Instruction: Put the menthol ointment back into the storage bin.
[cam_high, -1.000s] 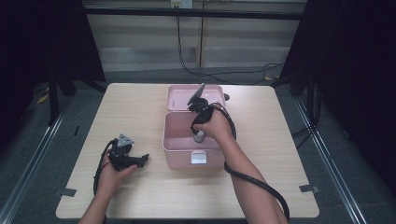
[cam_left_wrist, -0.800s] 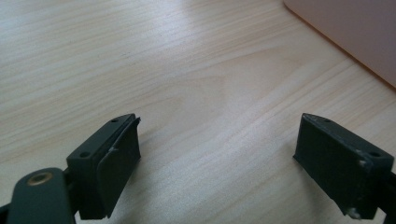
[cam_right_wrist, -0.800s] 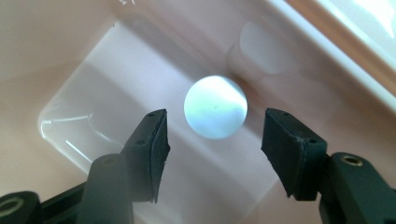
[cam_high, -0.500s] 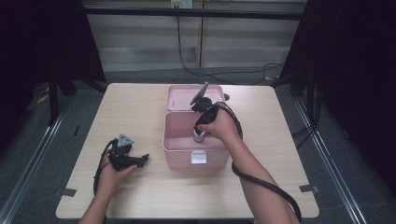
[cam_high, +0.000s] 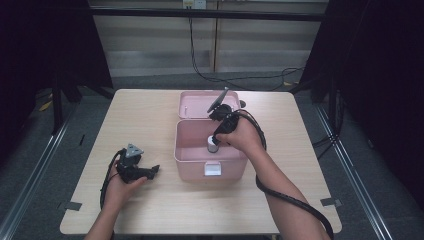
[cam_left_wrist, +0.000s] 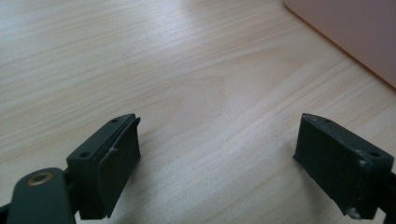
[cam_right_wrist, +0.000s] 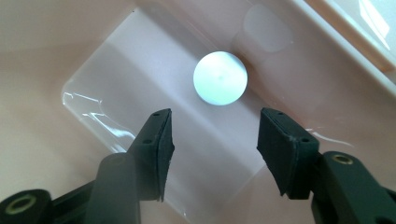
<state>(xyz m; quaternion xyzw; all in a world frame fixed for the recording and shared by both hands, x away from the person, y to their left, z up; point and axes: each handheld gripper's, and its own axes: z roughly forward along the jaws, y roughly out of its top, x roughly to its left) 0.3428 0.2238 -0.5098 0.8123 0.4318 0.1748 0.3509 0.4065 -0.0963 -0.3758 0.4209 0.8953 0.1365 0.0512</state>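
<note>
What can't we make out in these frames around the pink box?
- White cylinder: high view, the right gripper and hand cover most of it; right gripper view gives its round top, not its height.
- Pink box floor: high view, hidden by the near wall.
- Left gripper view: box cut off by the frame's edge.

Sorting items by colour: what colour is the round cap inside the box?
White, perhaps faintly bluish: the round cap stands inside the pink box, seen best in the right gripper view.

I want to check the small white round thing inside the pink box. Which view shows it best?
The right gripper view: the white round thing lies unhidden beyond the open jaws. In the high view it is small, partly behind the right gripper.
</note>
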